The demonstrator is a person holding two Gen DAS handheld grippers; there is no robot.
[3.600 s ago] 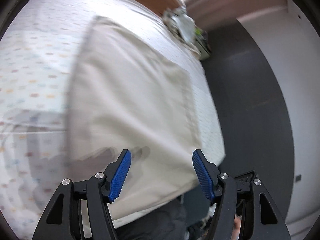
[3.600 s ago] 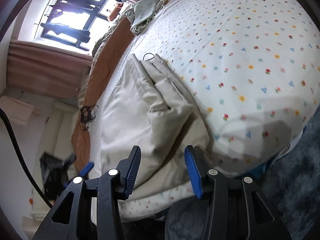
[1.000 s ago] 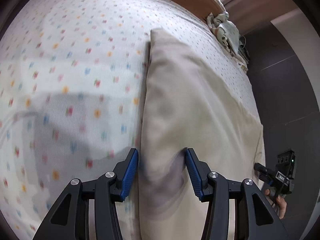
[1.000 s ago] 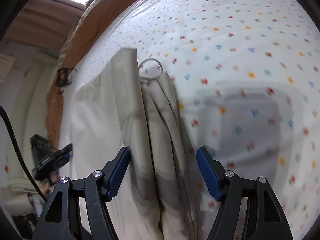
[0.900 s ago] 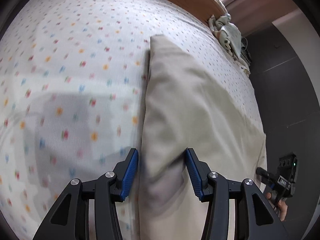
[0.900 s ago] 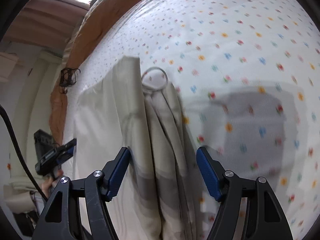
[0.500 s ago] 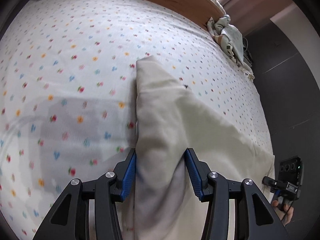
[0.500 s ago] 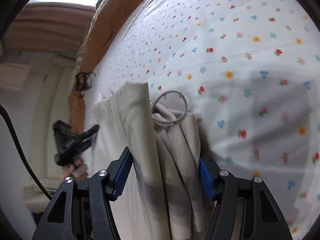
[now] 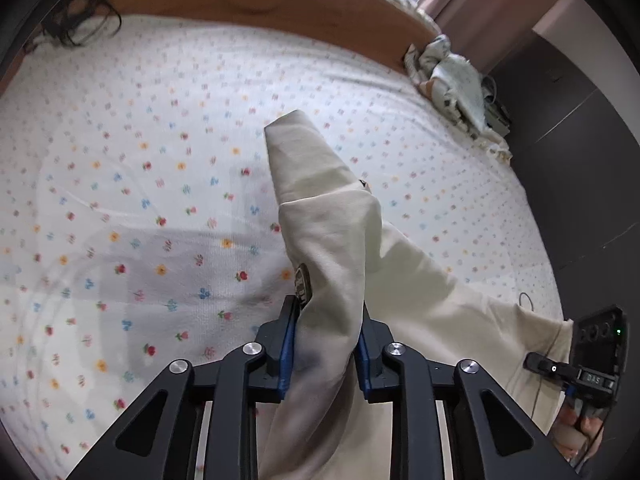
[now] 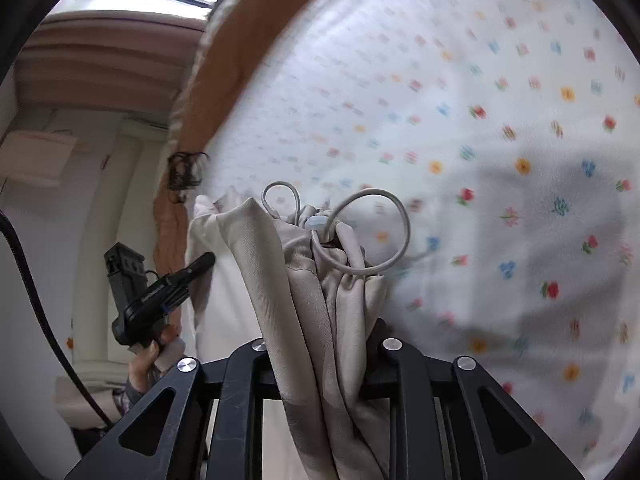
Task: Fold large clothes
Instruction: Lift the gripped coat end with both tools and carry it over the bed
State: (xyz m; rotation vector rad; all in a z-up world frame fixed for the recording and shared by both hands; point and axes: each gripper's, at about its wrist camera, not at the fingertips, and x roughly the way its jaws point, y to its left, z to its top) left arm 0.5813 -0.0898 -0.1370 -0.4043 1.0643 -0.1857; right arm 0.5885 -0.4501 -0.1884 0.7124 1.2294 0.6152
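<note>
Left gripper point(image 9: 325, 342) clamped tight on a bunched fold of the beige garment point(image 9: 320, 208); right gripper point(image 10: 320, 354) pinched on the drawstring point(image 10: 372, 232) end, both ends lifted. Garment slack over the floral bed sheet point(image 9: 140, 160); wooden headboard point(image 9: 240, 0) beyond.

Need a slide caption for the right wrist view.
Right gripper shut on bunched beige drawstring garment, lifted over floral-print bedsheet; left gripper visible at far side.
</note>
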